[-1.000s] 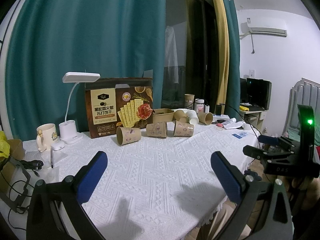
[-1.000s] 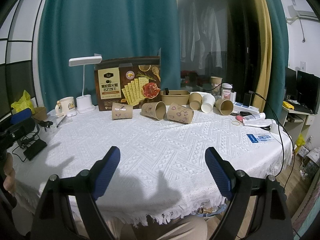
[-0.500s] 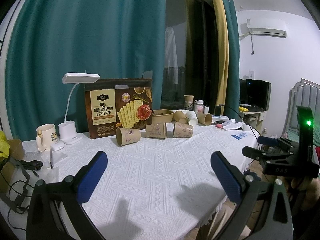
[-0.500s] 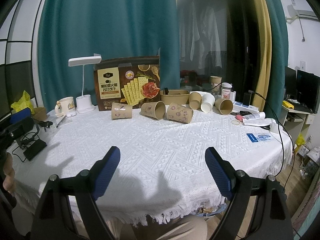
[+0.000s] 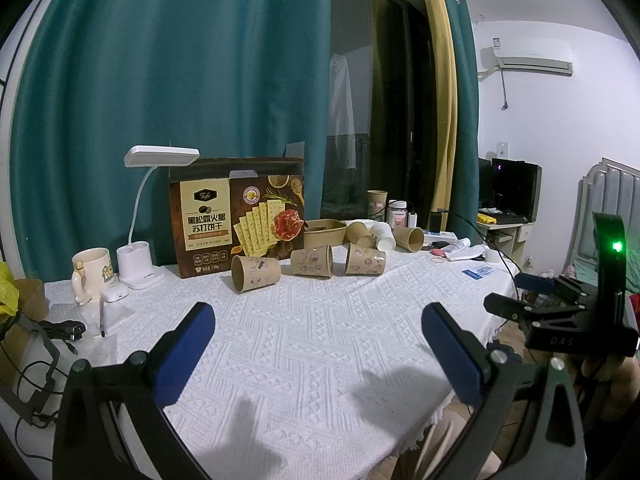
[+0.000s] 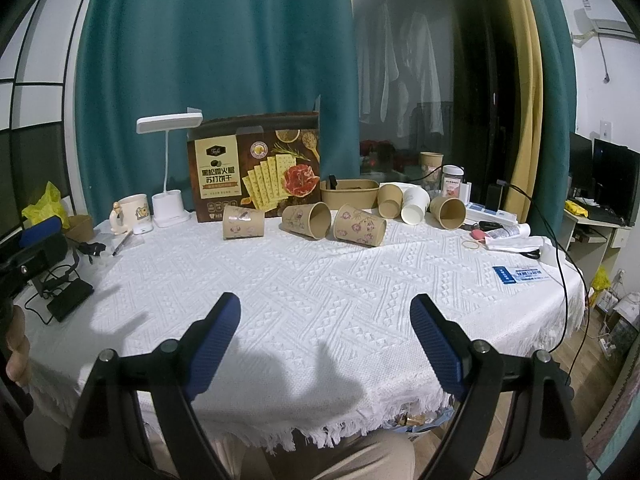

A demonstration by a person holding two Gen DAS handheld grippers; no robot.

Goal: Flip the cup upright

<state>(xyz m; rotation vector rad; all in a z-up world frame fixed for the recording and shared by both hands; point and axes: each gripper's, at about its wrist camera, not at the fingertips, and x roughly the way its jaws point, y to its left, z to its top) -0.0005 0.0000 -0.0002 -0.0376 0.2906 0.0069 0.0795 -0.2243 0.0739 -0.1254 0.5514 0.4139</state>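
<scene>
Three brown paper cups lie on their sides in a row on the white tablecloth: a left cup, a middle cup and a right cup. My left gripper is open and empty, well short of the cups over the near table. My right gripper is open and empty above the table's front edge; it also shows at the right of the left wrist view.
A cracker box stands behind the cups, with a white desk lamp and a mug to its left. A paper bowl, more cups lying on their sides, jars and cables are at the back right. A phone stand and cables sit at the left edge.
Both grippers stay open. The left wrist view has drifted slightly, the cups sitting a little lower in the frame; the right gripper has hardly moved.
</scene>
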